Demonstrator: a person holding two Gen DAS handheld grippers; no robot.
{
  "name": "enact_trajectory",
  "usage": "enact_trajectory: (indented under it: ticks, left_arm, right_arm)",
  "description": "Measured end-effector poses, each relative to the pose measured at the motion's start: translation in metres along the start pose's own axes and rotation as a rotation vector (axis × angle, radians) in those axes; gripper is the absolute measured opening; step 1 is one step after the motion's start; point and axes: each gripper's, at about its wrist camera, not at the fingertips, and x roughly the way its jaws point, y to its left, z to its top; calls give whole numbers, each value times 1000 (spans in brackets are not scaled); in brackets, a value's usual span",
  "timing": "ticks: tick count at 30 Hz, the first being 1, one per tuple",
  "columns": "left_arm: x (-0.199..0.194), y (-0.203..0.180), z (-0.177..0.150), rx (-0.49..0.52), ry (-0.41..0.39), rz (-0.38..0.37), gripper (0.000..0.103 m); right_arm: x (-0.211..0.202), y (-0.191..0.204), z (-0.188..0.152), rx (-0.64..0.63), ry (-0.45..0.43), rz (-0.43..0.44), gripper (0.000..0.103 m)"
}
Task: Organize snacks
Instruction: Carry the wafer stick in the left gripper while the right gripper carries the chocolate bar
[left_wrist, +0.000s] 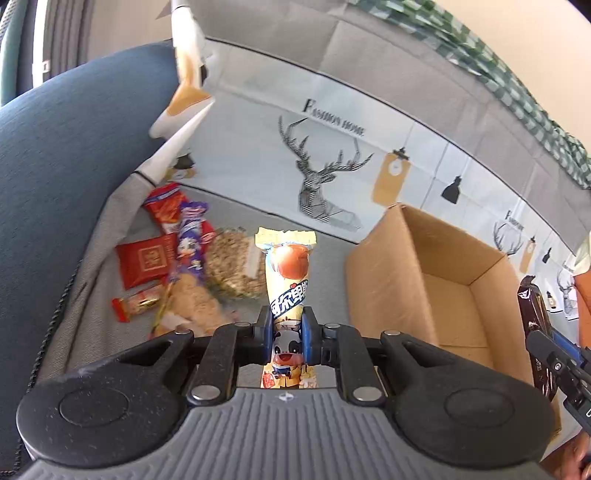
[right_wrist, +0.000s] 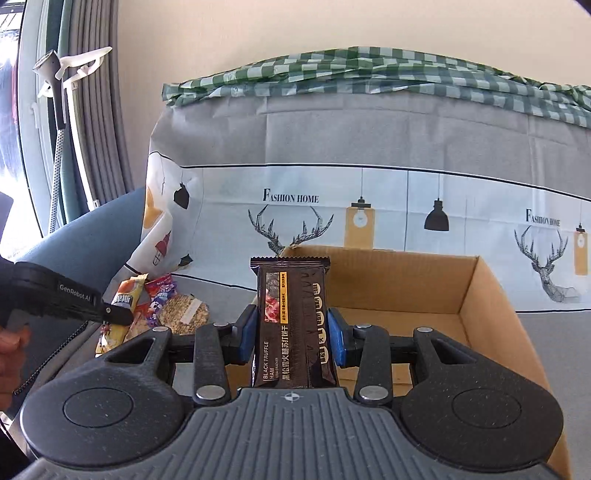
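Seen from the left wrist, the cardboard box (left_wrist: 436, 280) sits at the right of the frame on a grey cushion (left_wrist: 325, 258), its flaps open and the visible part of its floor bare. The left gripper (left_wrist: 287, 334) at lower centre is clamped on a cream snack packet (left_wrist: 288, 284) with a cartoon cow, which stands upright between the blue pads. A pile of snacks (left_wrist: 177, 258) lies at the left of the frame, well apart from the box: red packets, a purple wrapper, and a clear bag of grain cake. The right gripper (left_wrist: 535, 332) shows at the right edge, holding a dark packet.

From the right wrist, the right gripper (right_wrist: 291, 332) grips a dark cracker packet (right_wrist: 291, 325) upright at centre, directly in front of the box (right_wrist: 487, 295). Only this view shows the box's far wall and the green checked cloth (right_wrist: 369, 70) along the top of the backrest. The left gripper (right_wrist: 110, 314) enters from the left, its packet (right_wrist: 123, 299) in front of the pile.
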Motion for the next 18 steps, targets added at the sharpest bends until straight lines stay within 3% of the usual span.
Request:
enact_trajectory:
  ticks: [10,18]
  left_arm:
    - [-2,-62,-1,73,-117,-125,16]
    - [0,-104,-12,133,-161,-229,16]
  right_arm:
    - [-16,-39,-2,34,-30,-57,41]
    - [-22,-68,-6,91,-42,-137,41]
